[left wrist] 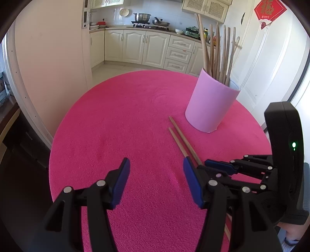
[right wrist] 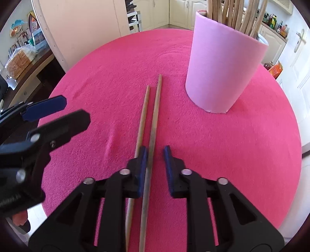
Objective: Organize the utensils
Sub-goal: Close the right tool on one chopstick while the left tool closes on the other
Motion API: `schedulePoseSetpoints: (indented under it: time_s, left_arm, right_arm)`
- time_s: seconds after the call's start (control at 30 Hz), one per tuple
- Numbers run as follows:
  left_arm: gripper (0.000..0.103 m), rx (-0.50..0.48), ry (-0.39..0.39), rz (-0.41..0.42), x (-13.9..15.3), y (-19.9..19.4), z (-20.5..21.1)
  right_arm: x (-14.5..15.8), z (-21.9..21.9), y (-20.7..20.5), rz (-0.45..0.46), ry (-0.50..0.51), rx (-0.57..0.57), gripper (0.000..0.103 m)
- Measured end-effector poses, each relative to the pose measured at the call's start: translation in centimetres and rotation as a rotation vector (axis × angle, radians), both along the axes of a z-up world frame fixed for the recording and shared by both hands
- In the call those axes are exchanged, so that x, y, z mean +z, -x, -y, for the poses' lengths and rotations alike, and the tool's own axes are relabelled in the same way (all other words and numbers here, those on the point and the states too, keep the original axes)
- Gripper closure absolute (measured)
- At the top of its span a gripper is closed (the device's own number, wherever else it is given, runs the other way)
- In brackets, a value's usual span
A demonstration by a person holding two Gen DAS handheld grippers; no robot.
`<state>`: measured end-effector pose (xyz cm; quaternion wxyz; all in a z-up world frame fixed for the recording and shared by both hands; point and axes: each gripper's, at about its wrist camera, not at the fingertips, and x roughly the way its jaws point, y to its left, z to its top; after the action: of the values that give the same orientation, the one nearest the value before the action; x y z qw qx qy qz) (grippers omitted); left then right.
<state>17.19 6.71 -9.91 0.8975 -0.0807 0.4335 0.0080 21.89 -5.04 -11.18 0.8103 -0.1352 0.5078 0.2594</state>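
Observation:
Two wooden chopsticks (right wrist: 153, 116) lie side by side on the round pink table (right wrist: 232, 155), also seen in the left wrist view (left wrist: 182, 139). A pink cylindrical holder (right wrist: 222, 69) full of chopsticks stands just beyond them, and in the left wrist view (left wrist: 209, 104). My right gripper (right wrist: 156, 153) is open, low over the table, with the right-hand chopstick between its fingers and the other just outside the left finger. My left gripper (left wrist: 155, 164) is open and empty, left of the chopsticks; it shows in the right wrist view (right wrist: 64, 110).
The table's edge curves round on all sides. Kitchen cabinets (left wrist: 147, 48) and a stove with pots (left wrist: 143, 18) stand behind. A white door (left wrist: 271, 64) is at the right. A shelf with bread (right wrist: 19, 62) is at the left.

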Motion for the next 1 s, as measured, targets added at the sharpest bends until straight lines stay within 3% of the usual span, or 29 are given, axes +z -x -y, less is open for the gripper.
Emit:
schedulePoseSetpoints:
  time_s: [0.27,0.7,0.9,0.93,1.0]
  left_arm:
    - [0.046,-0.016,0.023,-0.056,-0.4,-1.0,0.6]
    - [0.046,-0.021,0.024,-0.243,-2.8,-4.2,3.7]
    - [0.048,-0.003,-0.04,-0.277,-3.0,-5.6,4.9]
    - [0.056,0.003,-0.062,-0.279,-3.1,-5.8,5.2]
    - [0.06,0.003,-0.105,-0.278,-3.1,-5.8,5.6]
  right_arm:
    - [0.0,2.6,0.0,-0.039,-0.056,-0.018,0.097]
    - [-0.1,6.6,-0.6,-0.129,-0.153,-0.053,0.097]
    - [-0.1,7.0,-0.9,-0.15,-0.172,-0.051,0.097]
    - [-0.1,7.1,-1.0,-0.151,-0.175,-0.05,0.097]
    - [-0.1,7.2,-0.9,-0.15,-0.177,-0.049,0.097]
